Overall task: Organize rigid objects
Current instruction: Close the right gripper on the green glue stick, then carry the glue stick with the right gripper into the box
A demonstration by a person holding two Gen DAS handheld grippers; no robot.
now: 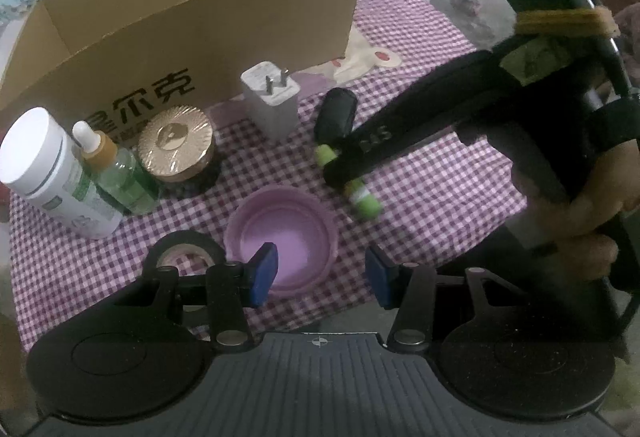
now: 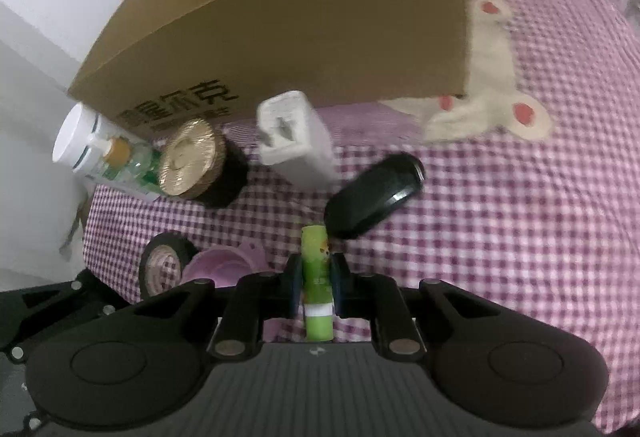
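Note:
A green tube (image 2: 317, 277) is clamped between the pads of my right gripper (image 2: 316, 279), which is shut on it low over the purple checked cloth. In the left wrist view that right gripper (image 1: 340, 163) reaches in from the right with the green tube (image 1: 362, 197) sticking out both sides. My left gripper (image 1: 322, 275) is open over a purple bowl (image 1: 256, 225). One blue pad (image 1: 264, 273) is over the bowl's inside and the other stands outside its right rim, neither pressing it. The open cardboard box (image 1: 192, 25) stands behind.
In front of the box stand a white plug charger (image 1: 272, 105), a black oval case (image 1: 336, 113), a gold-lidded jar (image 1: 176, 143), a green dropper bottle (image 1: 116, 173) and a white bottle (image 1: 44, 165). A black tape roll (image 1: 180, 249) lies left of the bowl. A person's hand (image 1: 592, 221) grips the right handle.

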